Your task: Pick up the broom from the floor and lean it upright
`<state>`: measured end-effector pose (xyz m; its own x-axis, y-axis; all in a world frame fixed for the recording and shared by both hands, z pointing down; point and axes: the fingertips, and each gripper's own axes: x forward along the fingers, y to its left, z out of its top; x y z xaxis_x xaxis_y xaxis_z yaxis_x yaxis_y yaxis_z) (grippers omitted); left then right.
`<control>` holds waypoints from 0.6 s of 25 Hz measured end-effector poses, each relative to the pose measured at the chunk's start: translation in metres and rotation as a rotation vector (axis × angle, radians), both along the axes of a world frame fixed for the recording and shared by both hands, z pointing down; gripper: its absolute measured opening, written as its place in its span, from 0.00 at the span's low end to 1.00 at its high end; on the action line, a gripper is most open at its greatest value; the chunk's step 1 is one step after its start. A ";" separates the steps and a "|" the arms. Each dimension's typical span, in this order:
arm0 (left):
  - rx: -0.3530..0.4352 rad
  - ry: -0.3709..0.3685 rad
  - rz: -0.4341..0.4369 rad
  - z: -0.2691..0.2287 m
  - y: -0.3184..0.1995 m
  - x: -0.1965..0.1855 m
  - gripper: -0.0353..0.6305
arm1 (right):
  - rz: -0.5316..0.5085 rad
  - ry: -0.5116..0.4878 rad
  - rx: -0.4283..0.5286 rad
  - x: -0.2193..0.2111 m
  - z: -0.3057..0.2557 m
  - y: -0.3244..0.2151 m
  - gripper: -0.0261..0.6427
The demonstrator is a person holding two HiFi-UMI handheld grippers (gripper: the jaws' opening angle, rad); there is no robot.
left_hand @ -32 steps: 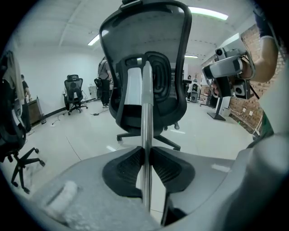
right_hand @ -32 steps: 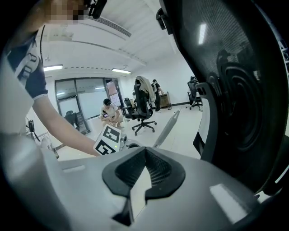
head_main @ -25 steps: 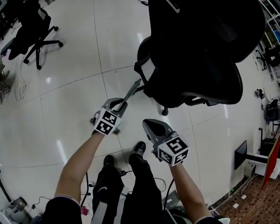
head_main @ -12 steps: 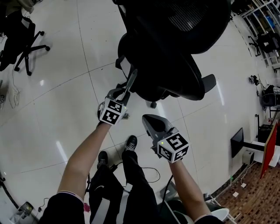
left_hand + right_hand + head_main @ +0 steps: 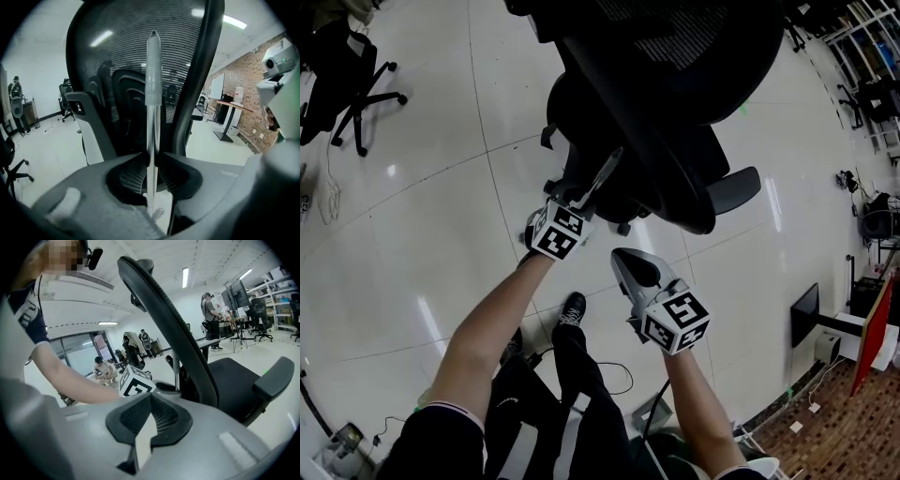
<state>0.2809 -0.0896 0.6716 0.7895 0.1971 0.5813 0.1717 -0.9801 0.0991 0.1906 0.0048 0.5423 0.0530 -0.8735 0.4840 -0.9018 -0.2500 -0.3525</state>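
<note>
Two tools low-centre in head view, held over white tiled floor (image 5: 422, 216). Left tool (image 5: 581, 199) clenched on broom handle (image 5: 605, 173), centre of frame, handle slanting to upper right and ending against black office chair (image 5: 675, 94) that fills top of frame. Same grip in left gripper view: left tool (image 5: 151, 157) closed on thin grey broom handle (image 5: 152, 93), handle running straight up mid-frame, pointed tip near top edge, chair's mesh back (image 5: 108, 70) right behind it. Touching chair or just in front: cannot tell. Broom's lower end hidden under tool. Right tool (image 5: 621, 255) just right of left one, pointing toward chair, apart from handle. In right gripper view, right tool (image 5: 151, 397) clenched with nothing between pads, chair (image 5: 187, 352) ahead at centre-right.
</note>
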 end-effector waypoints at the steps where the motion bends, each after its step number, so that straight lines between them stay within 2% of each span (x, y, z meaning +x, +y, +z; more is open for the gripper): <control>1: 0.000 -0.003 0.008 0.002 0.004 0.004 0.17 | 0.003 -0.001 -0.001 0.001 0.002 0.001 0.04; 9: -0.008 -0.010 0.012 0.005 0.007 0.017 0.18 | 0.033 0.001 0.006 0.010 0.000 0.008 0.04; 12: -0.019 -0.019 0.031 0.004 0.008 0.013 0.26 | 0.042 0.003 0.010 0.009 -0.002 0.007 0.04; 15: -0.036 -0.020 0.052 0.003 0.013 0.009 0.28 | 0.055 0.011 0.010 0.007 -0.006 0.007 0.04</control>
<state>0.2897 -0.0769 0.6743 0.7659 0.2584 0.5887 0.2197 -0.9657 0.1381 0.1975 0.0122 0.5359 0.1062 -0.8739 0.4743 -0.8909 -0.2954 -0.3449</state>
